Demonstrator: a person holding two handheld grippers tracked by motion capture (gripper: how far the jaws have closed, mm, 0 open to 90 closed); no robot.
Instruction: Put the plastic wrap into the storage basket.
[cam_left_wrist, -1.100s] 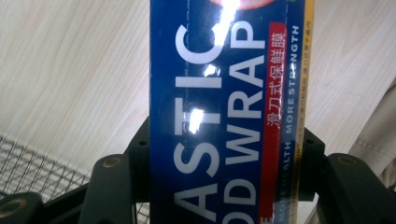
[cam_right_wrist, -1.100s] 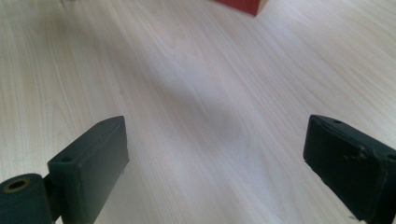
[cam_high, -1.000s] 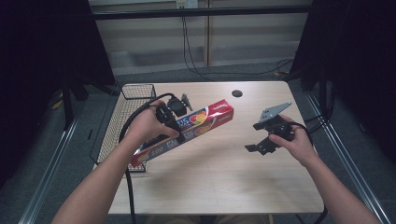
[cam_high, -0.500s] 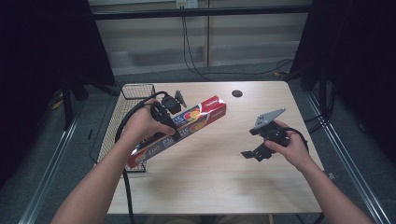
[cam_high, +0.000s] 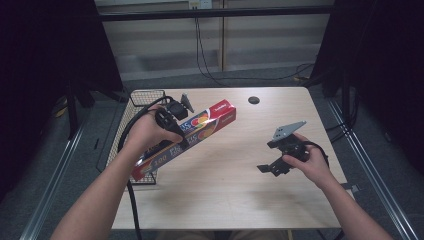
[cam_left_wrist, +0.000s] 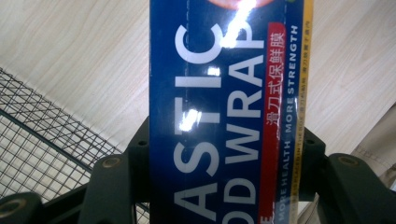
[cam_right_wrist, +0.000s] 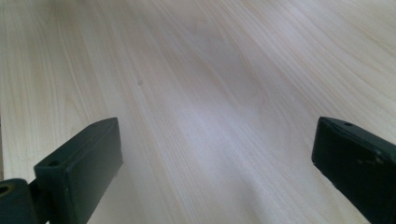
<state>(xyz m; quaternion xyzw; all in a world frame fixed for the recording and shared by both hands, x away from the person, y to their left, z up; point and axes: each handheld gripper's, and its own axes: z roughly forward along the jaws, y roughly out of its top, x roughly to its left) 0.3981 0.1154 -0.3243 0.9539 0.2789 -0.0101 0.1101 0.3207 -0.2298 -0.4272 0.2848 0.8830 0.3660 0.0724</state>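
High view — wire basket (cam_high: 134, 107) beside plastic-wrap box (cam_high: 186, 140).

Wrap box (cam_left_wrist: 224, 116) ends beyond frame

Left forearm enters from bottom left, angled up toward table centre. Left hand (cam_high: 145, 131) wraps left gripper (cam_high: 175, 131), raised off table (cam_high: 225, 200); jaws clamped on plastic wrap box (cam_high: 186, 139), one on each long side. Right forearm enters from bottom right. Right hand (cam_high: 305, 162) holds right gripper (cam_high: 272, 167) low above table, pointing left; jaws spread wide, nothing between them.
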